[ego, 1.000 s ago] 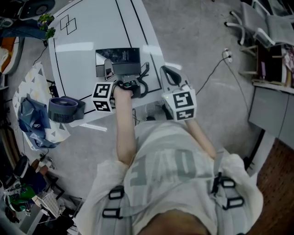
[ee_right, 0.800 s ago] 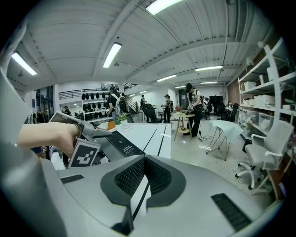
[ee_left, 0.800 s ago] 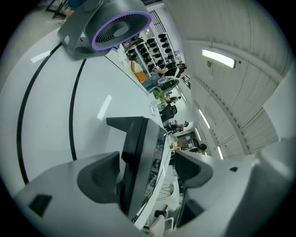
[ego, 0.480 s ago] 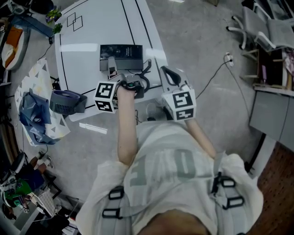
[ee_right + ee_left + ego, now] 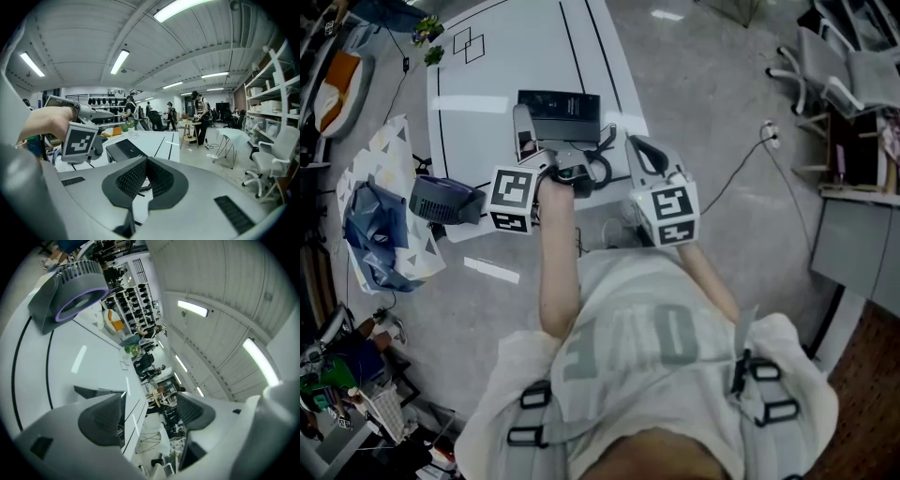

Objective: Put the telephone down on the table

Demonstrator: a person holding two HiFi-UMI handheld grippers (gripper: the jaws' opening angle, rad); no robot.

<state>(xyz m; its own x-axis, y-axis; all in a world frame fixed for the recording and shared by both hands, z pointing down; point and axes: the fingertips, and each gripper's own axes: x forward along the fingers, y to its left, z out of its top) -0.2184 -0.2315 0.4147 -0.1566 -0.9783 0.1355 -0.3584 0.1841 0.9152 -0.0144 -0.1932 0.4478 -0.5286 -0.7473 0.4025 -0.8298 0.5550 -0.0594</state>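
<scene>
The black telephone (image 5: 558,105) lies flat on the white table (image 5: 487,75), its coiled cord (image 5: 598,157) trailing toward the near edge. My left gripper (image 5: 523,120) sits just left of the telephone's near corner, open, with nothing between the jaws. From the left gripper view (image 5: 147,406) only a dark edge of the telephone (image 5: 96,391) shows behind one pad. My right gripper (image 5: 636,145) hovers by the table's near right corner, shut and empty. In the right gripper view (image 5: 146,161) the telephone (image 5: 124,149) lies ahead and the cord (image 5: 143,187) shows below the pads.
A grey fan with a purple ring (image 5: 445,199) stands at the table's near left corner, close to the left gripper. A patterned bag (image 5: 380,216) lies on the floor at the left. A cable (image 5: 741,141) and chairs (image 5: 825,56) are to the right.
The head view has drifted, so the table sits higher and further right. The left gripper has drawn back a little from the telephone. The right gripper has held its place.
</scene>
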